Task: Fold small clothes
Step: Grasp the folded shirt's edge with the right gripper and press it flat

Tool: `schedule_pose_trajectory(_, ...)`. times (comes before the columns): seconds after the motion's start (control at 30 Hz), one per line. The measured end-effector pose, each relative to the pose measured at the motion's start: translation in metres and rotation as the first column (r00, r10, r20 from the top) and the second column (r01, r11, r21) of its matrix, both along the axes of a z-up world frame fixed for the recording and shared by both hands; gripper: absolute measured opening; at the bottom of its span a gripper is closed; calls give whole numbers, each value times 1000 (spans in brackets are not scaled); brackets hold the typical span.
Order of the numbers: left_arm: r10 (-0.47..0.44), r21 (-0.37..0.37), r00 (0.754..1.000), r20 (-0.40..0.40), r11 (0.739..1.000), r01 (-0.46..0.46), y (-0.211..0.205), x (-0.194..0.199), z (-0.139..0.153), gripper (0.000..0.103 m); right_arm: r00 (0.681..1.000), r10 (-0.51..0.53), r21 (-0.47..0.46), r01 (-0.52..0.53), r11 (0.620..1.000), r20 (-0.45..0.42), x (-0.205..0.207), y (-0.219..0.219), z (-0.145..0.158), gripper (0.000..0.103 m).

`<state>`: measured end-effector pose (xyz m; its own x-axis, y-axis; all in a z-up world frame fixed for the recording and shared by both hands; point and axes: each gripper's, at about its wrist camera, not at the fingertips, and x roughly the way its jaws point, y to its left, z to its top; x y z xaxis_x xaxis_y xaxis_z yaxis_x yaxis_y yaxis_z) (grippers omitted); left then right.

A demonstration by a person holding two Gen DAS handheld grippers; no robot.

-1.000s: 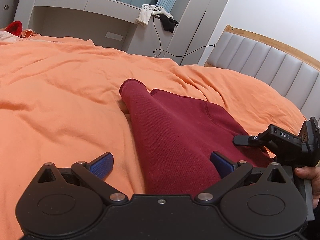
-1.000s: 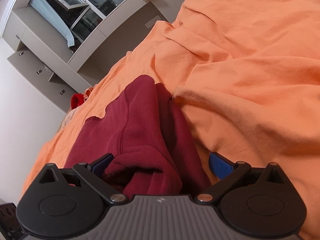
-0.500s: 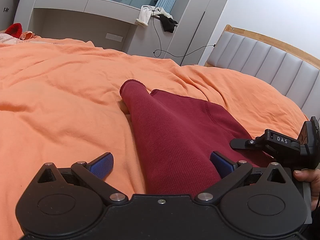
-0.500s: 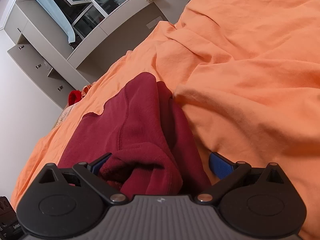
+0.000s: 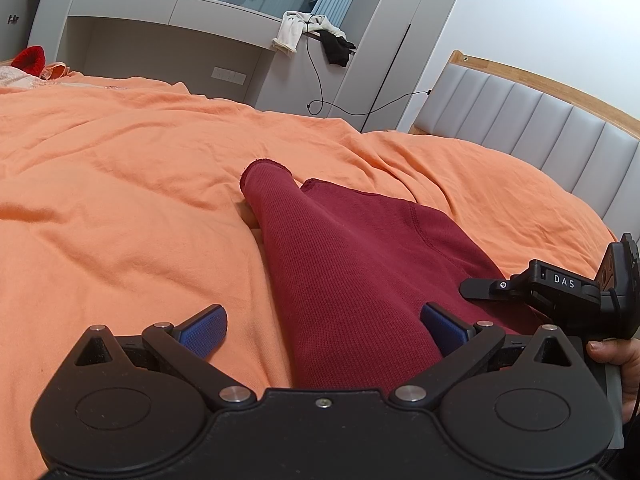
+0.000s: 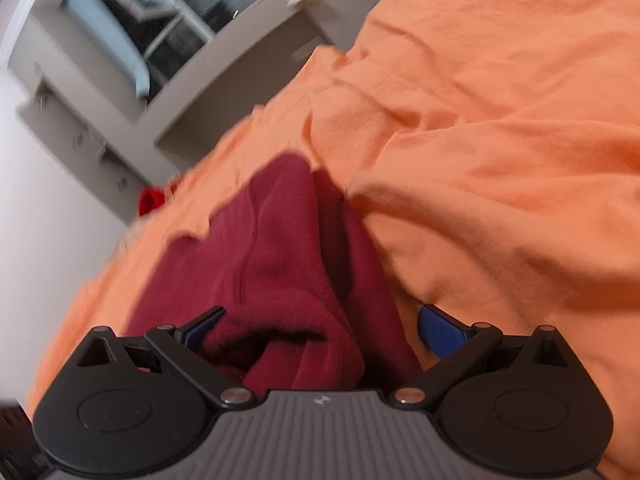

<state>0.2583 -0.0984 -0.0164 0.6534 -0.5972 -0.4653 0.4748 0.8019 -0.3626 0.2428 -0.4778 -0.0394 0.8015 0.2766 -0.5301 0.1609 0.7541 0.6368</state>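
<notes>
Sweater (image 5: 360, 272), dark red, lay part-folded on the orange bed (image 5: 120, 200). Both the left gripper (image 5: 322, 326) and right gripper (image 6: 320, 326) had jaws spread around its near edge; closing together on matching layers seemed wise.

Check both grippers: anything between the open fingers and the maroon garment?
Nothing visible. The left gripper is open with the maroon garment running between its fingers; the right gripper is open with bunched cloth between its fingers. Only the orange bedcover lies around it.
</notes>
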Motion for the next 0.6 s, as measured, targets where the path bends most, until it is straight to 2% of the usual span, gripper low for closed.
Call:
schedule_pose_trajectory(0.13, 2, -4, 1000, -10, 1000, -2, 1, 1, 1, 103, 997, -65, 169, 59, 984, 29, -6, -20, -2, 101)
schedule_pose_trajectory(0.2, 1, -5, 1000, -15, 1000, -1, 1, 2, 0, 103, 998, -66, 189, 61, 980, 19, -4, -24, -3, 94)
schedule_pose_trajectory(0.27, 2, -6, 1000, -16, 1000, -2, 2, 3, 0, 103, 998, -62, 167, 61, 984, -2, -2, -22, -5, 77)
schedule_pose_trajectory(0.3, 2, -6, 1000, -15, 1000, -2, 1, 3, 0, 103, 998, -56, 156, 57, 986, -11, -1, -21, -7, 74)
schedule_pose_trajectory(0.37, 2, -6, 1000, -16, 1000, -2, 2, 3, 0, 103, 999, -52, 161, 53, 986, -12, 0, -19, -8, 59)
schedule_pose_trajectory(0.43, 2, -6, 1000, -15, 1000, -2, 2, 3, 0, 103, 999, -44, 169, 44, 985, -5, 0, -19, -8, 49)
schedule_pose_trajectory(0.5, 1, -7, 1000, -15, 1000, -1, 2, 3, 0, 103, 999, -36, 142, 35, 989, 5, -1, -15, -5, 44)
schedule_pose_trajectory(0.6, 1, -10, 1000, -15, 1000, -2, 2, 3, -1, 103, 1000, -12, 33, 11, 999, 23, -3, -4, 3, 42)
